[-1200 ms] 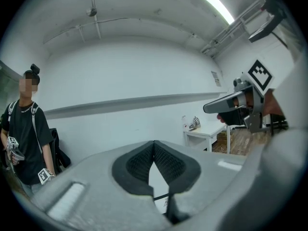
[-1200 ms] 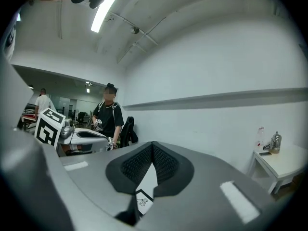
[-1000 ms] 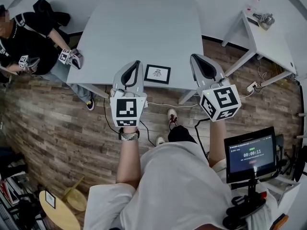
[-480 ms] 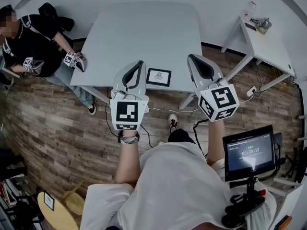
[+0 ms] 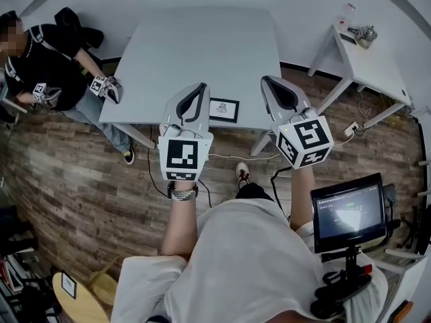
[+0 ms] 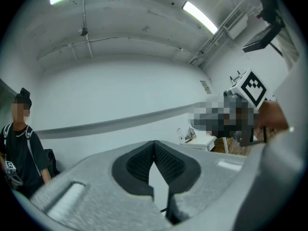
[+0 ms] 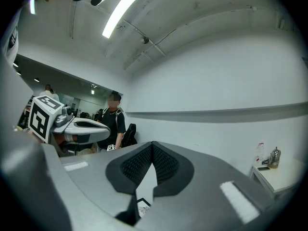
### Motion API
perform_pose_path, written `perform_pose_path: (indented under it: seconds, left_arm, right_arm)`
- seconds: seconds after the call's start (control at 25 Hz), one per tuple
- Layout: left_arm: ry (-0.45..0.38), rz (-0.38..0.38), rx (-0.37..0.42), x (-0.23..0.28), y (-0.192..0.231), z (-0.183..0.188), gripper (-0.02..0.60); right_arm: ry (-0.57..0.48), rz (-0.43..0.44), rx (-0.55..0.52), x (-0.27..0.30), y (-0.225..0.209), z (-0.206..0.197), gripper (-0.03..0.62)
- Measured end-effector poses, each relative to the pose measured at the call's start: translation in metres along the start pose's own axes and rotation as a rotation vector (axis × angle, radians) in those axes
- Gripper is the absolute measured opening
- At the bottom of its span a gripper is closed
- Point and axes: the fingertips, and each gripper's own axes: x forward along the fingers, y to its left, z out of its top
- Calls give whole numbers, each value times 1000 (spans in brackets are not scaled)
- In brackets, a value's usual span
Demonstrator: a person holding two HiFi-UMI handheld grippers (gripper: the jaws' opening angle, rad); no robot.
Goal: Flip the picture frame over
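Note:
A small black picture frame (image 5: 223,110) lies picture side up near the front edge of the grey table (image 5: 202,39). It also shows as a sliver low between the right jaws (image 7: 142,208). My left gripper (image 5: 200,87) hovers just left of the frame, above the table edge, jaws shut on nothing (image 6: 154,143). To the frame's right my right gripper (image 5: 269,81) is held level, its pads meeting at the tip with nothing between them (image 7: 153,144). Neither gripper touches the frame.
A person (image 5: 40,59) sits at the table's left corner holding another pair of grippers. A white side table (image 5: 377,69) with a bottle and small items stands at the right. A monitor (image 5: 347,212) is at my lower right. Cables lie on the wooden floor (image 5: 81,180).
Both grippers have risen a little and edged toward the table, the left one more. Their jaws stay shut. The frame has not moved.

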Motion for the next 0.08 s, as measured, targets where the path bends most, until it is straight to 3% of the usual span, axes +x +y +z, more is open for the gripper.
perform_pose_path:
  seconds: [0.08]
  left_arm:
    - [-2, 2, -2, 0, 1, 1, 3]
  right_arm:
    - [1, -2, 0, -1, -1, 1, 2]
